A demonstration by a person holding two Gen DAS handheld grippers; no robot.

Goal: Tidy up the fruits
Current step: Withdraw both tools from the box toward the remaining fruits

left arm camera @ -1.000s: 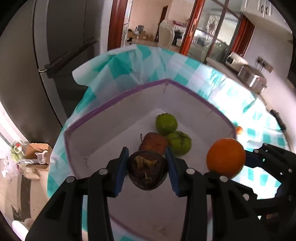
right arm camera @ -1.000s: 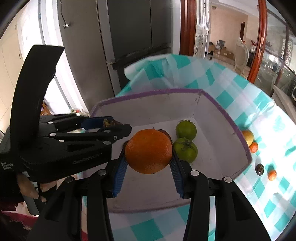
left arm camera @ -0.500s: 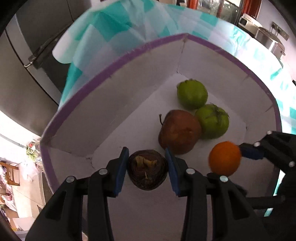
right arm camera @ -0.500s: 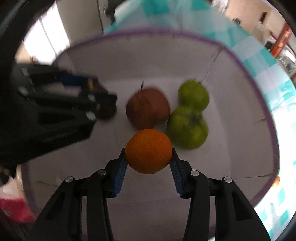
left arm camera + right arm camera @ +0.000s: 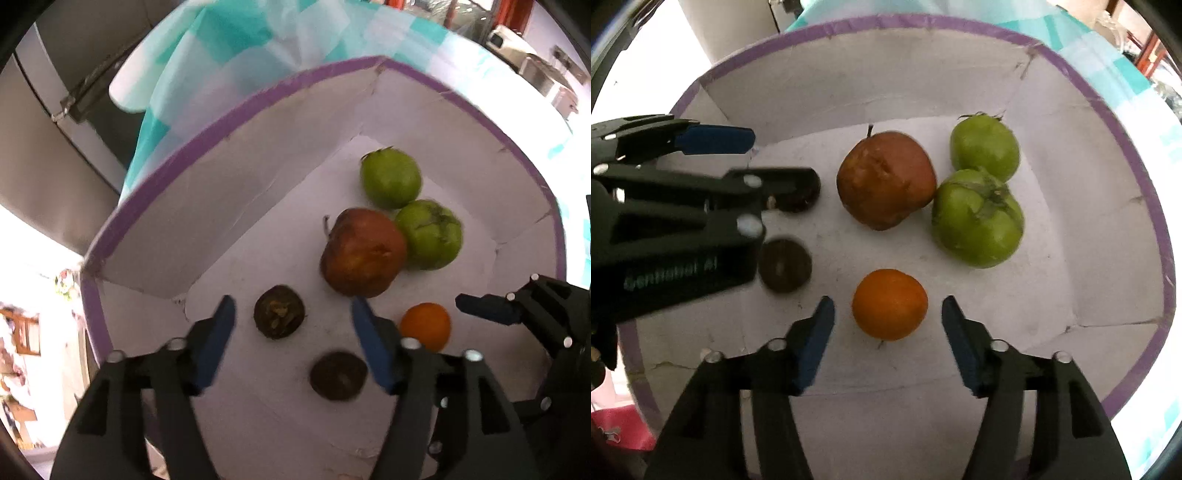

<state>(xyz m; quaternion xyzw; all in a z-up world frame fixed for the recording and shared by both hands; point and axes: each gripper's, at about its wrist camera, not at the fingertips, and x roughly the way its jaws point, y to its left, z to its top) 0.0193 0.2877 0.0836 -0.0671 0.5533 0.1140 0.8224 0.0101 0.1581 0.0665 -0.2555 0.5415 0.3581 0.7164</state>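
Observation:
A white box with a purple rim (image 5: 236, 110) holds two green fruits (image 5: 984, 151), a red-brown fruit (image 5: 886, 179), two dark brown fruits and an orange. My left gripper (image 5: 293, 325) points down into the box and its jaws are opening. One dark fruit (image 5: 279, 312) lies on the floor between its pads, with gaps on both sides. The second dark fruit (image 5: 338, 374) lies just beside it. My right gripper (image 5: 886, 306) is also opening, and the orange (image 5: 890, 304) rests on the floor between its pads, untouched. In the right wrist view the left gripper (image 5: 785, 158) partly hides the first dark fruit (image 5: 801, 195).
The box stands on a teal-and-white checked tablecloth (image 5: 229, 48) near the table's edge. A grey refrigerator (image 5: 44, 147) is beyond that edge. The two grippers sit close together inside the box, with its walls around them.
Both grippers dropped into the box and tilted downward. Their jaws then spread: the dark fruit left the left pads and the orange left the right pads, and both now lie on the floor.

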